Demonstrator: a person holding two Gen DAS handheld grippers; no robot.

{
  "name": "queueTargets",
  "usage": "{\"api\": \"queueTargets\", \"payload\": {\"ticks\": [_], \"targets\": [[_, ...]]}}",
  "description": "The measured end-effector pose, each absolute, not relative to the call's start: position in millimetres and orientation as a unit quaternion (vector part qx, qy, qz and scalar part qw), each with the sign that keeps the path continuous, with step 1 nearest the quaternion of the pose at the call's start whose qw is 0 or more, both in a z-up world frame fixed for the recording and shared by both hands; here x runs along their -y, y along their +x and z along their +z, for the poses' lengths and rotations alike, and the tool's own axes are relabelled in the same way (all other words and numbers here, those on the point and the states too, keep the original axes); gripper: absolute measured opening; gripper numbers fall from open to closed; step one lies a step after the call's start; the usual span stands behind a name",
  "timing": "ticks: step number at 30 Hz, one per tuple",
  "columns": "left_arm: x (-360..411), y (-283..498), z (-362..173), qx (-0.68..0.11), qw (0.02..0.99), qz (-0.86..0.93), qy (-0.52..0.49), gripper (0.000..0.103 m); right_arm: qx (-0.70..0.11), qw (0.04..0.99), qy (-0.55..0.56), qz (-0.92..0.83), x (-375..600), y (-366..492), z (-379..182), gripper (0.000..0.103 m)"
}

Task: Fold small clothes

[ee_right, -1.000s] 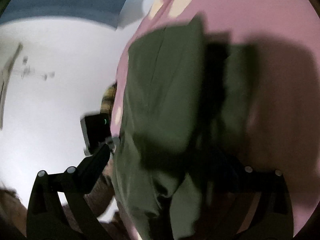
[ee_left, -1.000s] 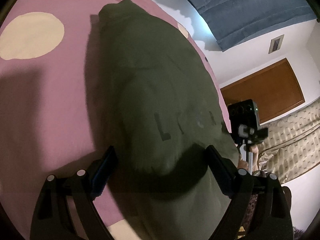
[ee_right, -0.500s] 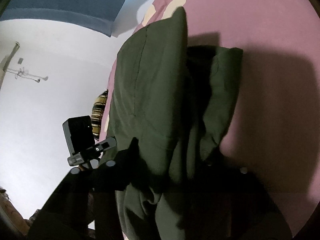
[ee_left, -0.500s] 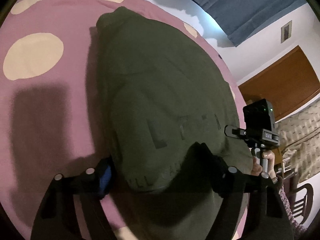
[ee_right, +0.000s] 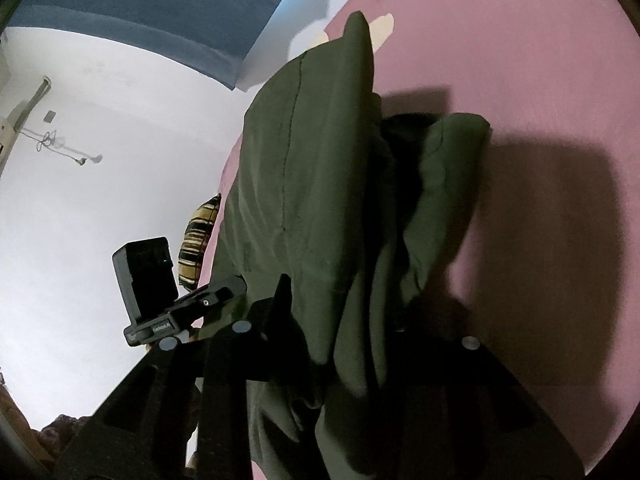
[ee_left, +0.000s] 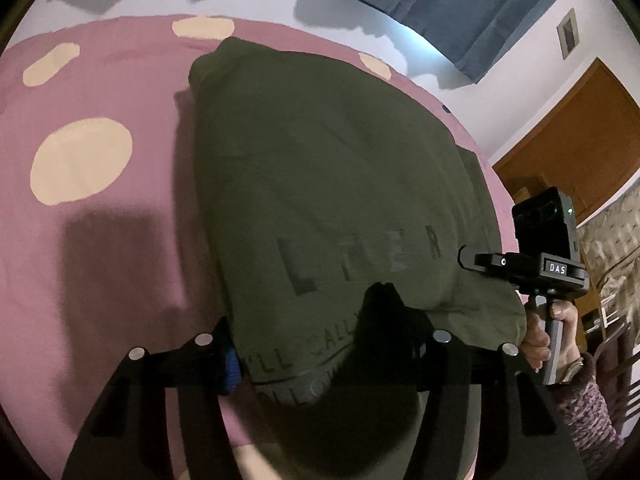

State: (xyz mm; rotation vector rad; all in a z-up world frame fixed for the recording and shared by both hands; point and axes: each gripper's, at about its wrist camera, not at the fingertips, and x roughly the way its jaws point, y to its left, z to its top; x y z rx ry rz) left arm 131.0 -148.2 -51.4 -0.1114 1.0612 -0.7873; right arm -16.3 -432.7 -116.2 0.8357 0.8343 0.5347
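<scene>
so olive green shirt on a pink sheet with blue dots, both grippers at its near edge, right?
Not quite: the dots are cream, not blue, as the left wrist view shows. The rest holds: the olive green shirt lies on the pink sheet, with the left gripper and right gripper closing on its near edge.

Both cams ride on the hand-held gripper in each hand, looking forward along the fingers, super close to the olive green shirt (ee_left: 332, 184) on the pink spotted bedspread (ee_left: 100, 240). Left wrist view tilts down toward the curtain wall and a wooden door; right wrist view looks flatter. Both share the shirt, and each catches the other gripper.
</scene>
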Motion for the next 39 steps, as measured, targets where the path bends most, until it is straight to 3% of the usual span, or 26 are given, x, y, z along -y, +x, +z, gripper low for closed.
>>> {"api": "queueTargets", "payload": {"ticks": [8, 19, 32, 39], "targets": [[130, 128, -41, -0.486, 0.798, -0.354, -0.048, 0.056, -0.38, 0.802, 0.385, 0.253, 421, -20, -113, 0.026], [71, 152, -21, -0.471, 0.827, -0.302, -0.054, 0.055, -0.382, 0.786, 0.388, 0.294, 394, 40, -121, 0.026], [48, 182, -52, -0.491, 0.814, -0.299, -0.078, 0.057, -0.4, 0.753, 0.431, 0.296, 405, 67, -168, 0.025], [42, 181, -55, -0.493, 0.811, -0.3, -0.09, 0.059, -0.396, 0.747, 0.444, 0.298, 400, 67, -167, 0.025]]}}
